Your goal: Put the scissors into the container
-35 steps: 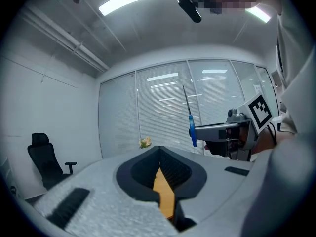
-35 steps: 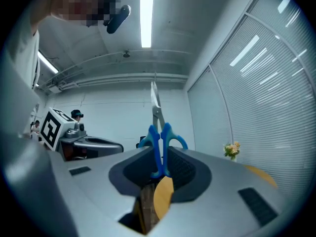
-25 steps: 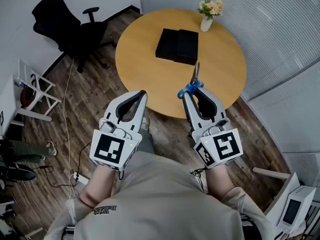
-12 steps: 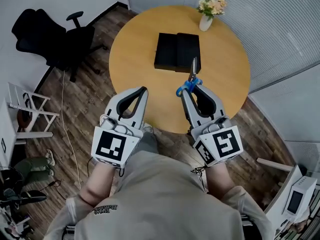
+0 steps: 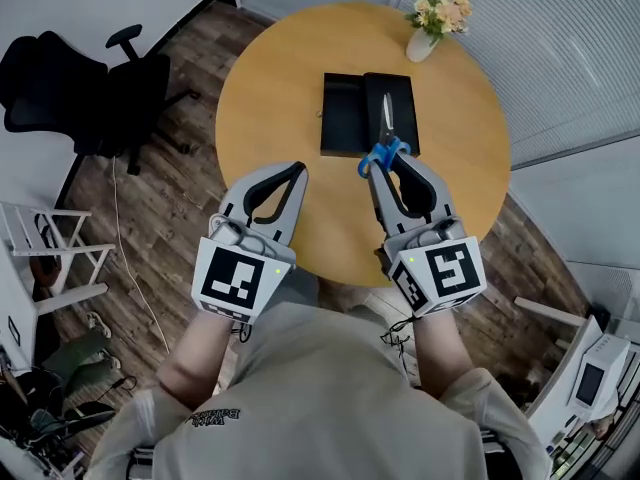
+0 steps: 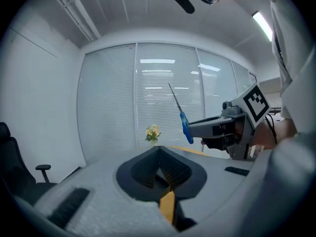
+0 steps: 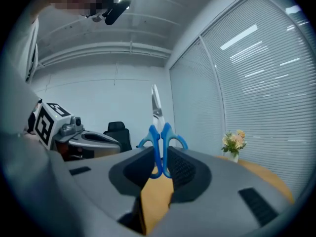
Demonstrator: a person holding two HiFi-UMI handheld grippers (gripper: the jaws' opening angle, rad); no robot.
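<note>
My right gripper (image 5: pixel 383 161) is shut on the blue handles of the scissors (image 5: pixel 385 134), whose blades point away over the black container (image 5: pixel 342 116) on the round wooden table (image 5: pixel 280 88). In the right gripper view the scissors (image 7: pixel 159 138) stand upright between the pads, blades up. My left gripper (image 5: pixel 297 171) hovers above the table's near edge, left of the scissors, shut with nothing between its jaws. From the left gripper view the scissors (image 6: pixel 181 118) and the right gripper (image 6: pixel 191 130) show to the right.
A white vase of flowers (image 5: pixel 434 23) stands at the table's far right edge. A black office chair (image 5: pixel 85 93) sits on the wood floor to the left. A white frame (image 5: pixel 42 243) stands at the left edge. Window blinds line the right.
Both grippers have moved forward over the table. The scissors' blades now hang over the container's right half instead of short of it.
</note>
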